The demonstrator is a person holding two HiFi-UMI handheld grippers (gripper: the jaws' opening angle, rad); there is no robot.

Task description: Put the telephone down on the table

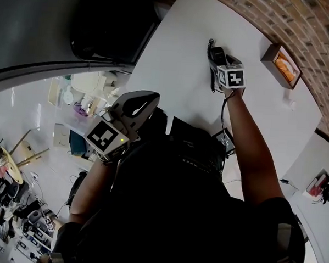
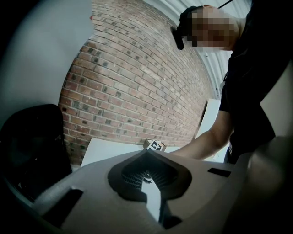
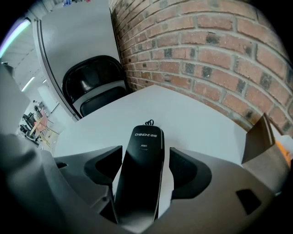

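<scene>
The black telephone handset [image 3: 139, 171] lies lengthwise between the jaws of my right gripper [image 3: 145, 160], its coiled cord [image 3: 149, 122] at the far end. The jaws stand on either side of it; the left one is against its edge and a thin strip of white table shows at the right one. In the head view the right gripper [image 1: 216, 60] is low over the white table [image 1: 174, 52] with the telephone [image 1: 214, 51] under it. My left gripper [image 1: 147, 102] is held near the person's body, off the table, shut and empty.
A brick wall [image 3: 219, 50] runs along the table's far side. An open cardboard box [image 1: 282, 64] stands near the wall. A black chair [image 3: 94, 87] sits at the table's end. A small black device with a cable [image 1: 225, 141] lies near the person.
</scene>
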